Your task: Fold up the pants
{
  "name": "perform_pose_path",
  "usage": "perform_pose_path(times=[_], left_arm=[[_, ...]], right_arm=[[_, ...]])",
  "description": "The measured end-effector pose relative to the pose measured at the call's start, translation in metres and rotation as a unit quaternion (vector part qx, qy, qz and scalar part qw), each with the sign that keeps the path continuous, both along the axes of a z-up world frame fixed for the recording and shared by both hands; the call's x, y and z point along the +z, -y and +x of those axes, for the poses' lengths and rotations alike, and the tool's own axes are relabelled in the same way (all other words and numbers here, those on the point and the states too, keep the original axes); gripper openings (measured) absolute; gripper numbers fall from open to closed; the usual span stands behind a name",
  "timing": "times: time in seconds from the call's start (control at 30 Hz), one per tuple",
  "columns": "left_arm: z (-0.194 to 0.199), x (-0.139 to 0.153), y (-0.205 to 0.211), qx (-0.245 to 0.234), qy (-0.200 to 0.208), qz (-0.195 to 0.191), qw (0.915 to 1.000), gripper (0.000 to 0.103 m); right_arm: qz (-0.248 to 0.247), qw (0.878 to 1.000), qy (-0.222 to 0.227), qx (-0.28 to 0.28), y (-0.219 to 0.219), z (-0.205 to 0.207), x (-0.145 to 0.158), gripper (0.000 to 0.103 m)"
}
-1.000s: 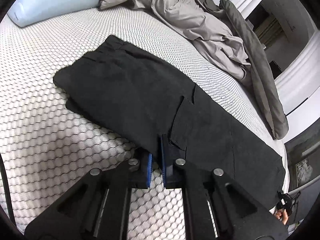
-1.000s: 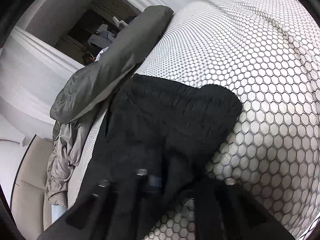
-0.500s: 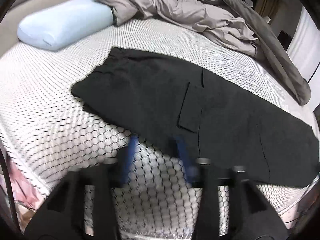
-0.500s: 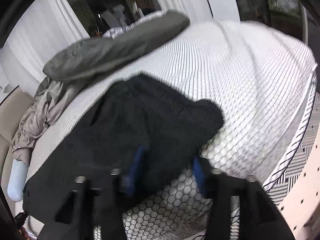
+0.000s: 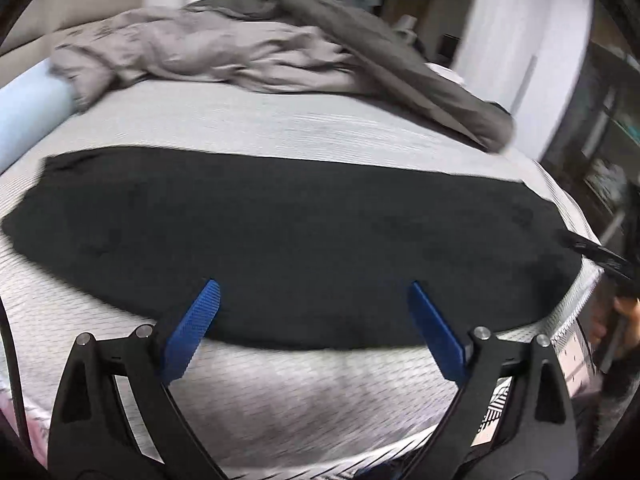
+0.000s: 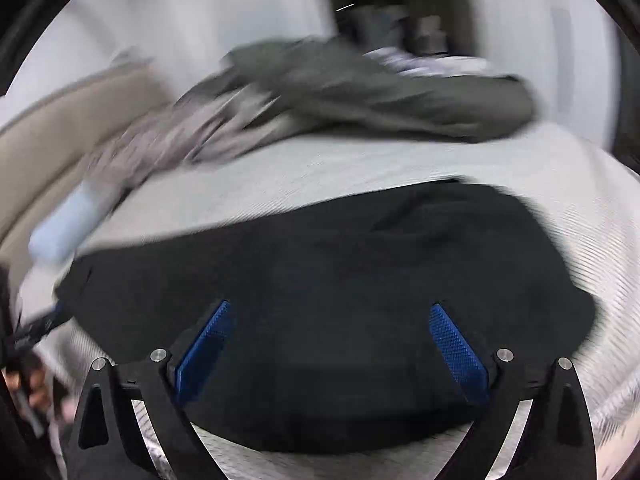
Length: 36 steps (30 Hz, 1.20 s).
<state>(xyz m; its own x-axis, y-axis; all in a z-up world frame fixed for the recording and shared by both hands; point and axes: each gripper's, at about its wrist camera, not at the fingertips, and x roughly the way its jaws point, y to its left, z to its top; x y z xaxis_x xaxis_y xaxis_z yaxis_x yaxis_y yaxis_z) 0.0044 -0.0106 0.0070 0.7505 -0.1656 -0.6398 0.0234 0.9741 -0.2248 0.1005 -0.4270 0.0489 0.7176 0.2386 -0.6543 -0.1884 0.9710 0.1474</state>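
Note:
The black pants (image 5: 288,240) lie flat, stretched left to right across the white mesh mattress (image 5: 280,128). My left gripper (image 5: 314,292) is open and empty, raised above the near edge of the pants. In the right wrist view the pants (image 6: 340,280) fill the middle. My right gripper (image 6: 330,312) is open and empty over their near edge. The other gripper's tip shows at the right edge of the left wrist view (image 5: 592,252). Both views are motion-blurred.
A rumpled grey duvet (image 5: 248,52) lies along the far side of the bed. A light blue pillow (image 5: 28,108) sits at the far left. The mattress's near edge (image 5: 320,432) drops off just below my left gripper. A beige headboard (image 6: 60,128) stands left.
Both grippers have let go of the pants, opened wide and pulled back and up from the bed. The pants now lie flat, released.

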Motion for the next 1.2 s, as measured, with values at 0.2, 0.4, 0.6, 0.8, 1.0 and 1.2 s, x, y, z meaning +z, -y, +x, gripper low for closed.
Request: perform_pose_path(times=[0.2,0.4,0.6,0.8,1.0,1.2], left_arm=[[0.038,-0.031,0.089,-0.059,-0.037,0.042,0.9967,0.097],[0.045,-0.054,0.109,-0.062,-0.054,0.082,0.9932,0.101],[0.036,-0.051,0.091,-0.068,-0.057,0.077,0.9931,0.102],[0.048,-0.046,0.076,-0.056,-0.052,0.075,0.9943,0.101],[0.056,-0.031,0.086,-0.069,-0.051,0.063,0.9943,0.101],[0.078,-0.019,0.107,-0.084,-0.067,0.071,0.9917,0.101]], right_arm=[[-0.104,0.988,-0.056,0.102,-0.094,0.034,-0.044,0.1],[-0.169,0.973,-0.044,0.15,-0.085,0.005,-0.071,0.1],[-0.208,0.976,-0.051,-0.047,0.038,0.013,-0.067,0.101],[-0.165,0.976,-0.044,-0.137,0.089,0.007,-0.056,0.101],[-0.117,0.993,-0.001,-0.013,0.016,0.012,-0.028,0.101],[-0.132,0.985,-0.062,0.095,-0.069,0.049,-0.069,0.1]])
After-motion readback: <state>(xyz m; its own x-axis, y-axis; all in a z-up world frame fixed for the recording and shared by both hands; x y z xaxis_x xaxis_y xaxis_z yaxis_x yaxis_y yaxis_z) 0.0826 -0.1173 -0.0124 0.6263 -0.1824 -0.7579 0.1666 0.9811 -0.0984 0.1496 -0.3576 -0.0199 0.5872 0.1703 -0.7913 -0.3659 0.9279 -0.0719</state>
